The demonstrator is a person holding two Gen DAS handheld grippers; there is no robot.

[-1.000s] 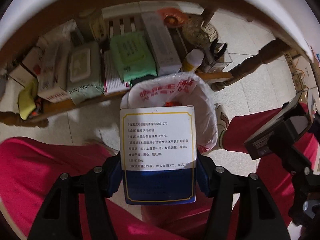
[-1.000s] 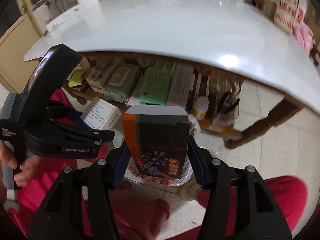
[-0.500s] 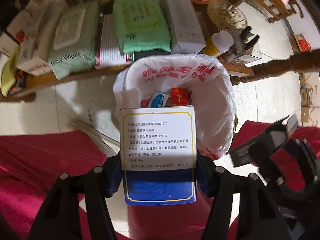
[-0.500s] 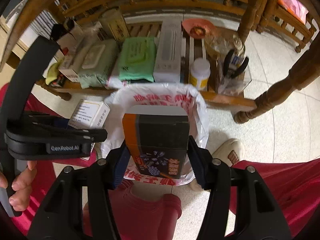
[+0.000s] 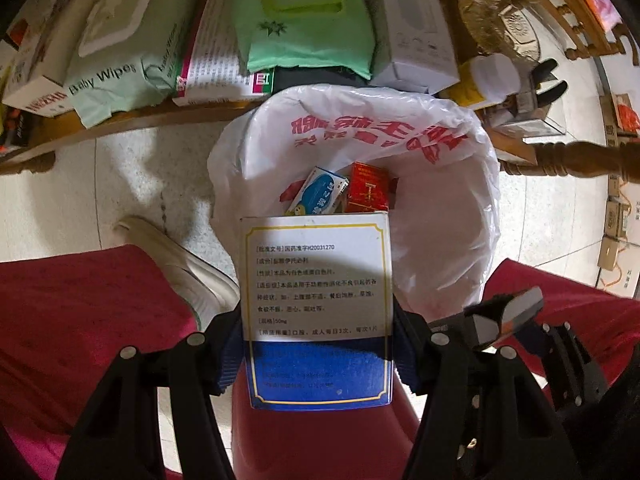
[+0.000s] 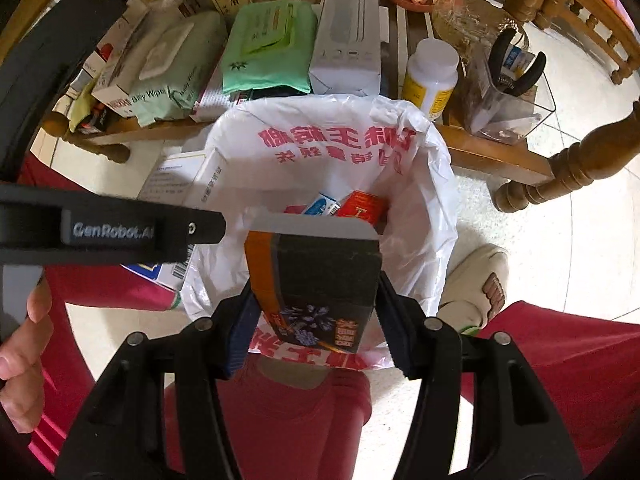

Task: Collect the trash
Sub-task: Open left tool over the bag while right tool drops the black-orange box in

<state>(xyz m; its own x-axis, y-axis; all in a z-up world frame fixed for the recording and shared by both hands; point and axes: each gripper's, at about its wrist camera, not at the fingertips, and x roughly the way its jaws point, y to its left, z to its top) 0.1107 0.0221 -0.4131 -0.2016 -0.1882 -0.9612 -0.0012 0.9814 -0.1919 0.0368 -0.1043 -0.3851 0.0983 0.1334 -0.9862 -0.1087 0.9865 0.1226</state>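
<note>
My left gripper [image 5: 316,354] is shut on a white and blue medicine box [image 5: 316,292], held over the near rim of a bin lined with a white plastic bag [image 5: 440,216]. My right gripper [image 6: 314,322] is shut on a black and orange box [image 6: 316,276], held over the same bag [image 6: 416,184]. Inside the bag lie a blue and white box [image 5: 318,196] and a red box [image 5: 368,192]; both also show in the right wrist view, the blue and white box [image 6: 322,204] left of the red box [image 6: 362,206]. The left gripper's body [image 6: 108,232] crosses the right wrist view at left.
Behind the bin, a low wooden shelf [image 5: 132,120] holds baby wipes [image 5: 120,60], a green pack [image 5: 300,12], a white carton [image 5: 416,28], a white bottle [image 6: 430,76] and pliers [image 6: 520,72]. A wooden table leg [image 6: 568,168] stands right. Red-trousered legs [image 5: 80,320] and a slipper [image 5: 180,268] flank the bin.
Both grippers have tilted downward and moved closer over the bin. The table top has left both views, and the boxes inside the bag came into sight. Both boxes stay gripped.
</note>
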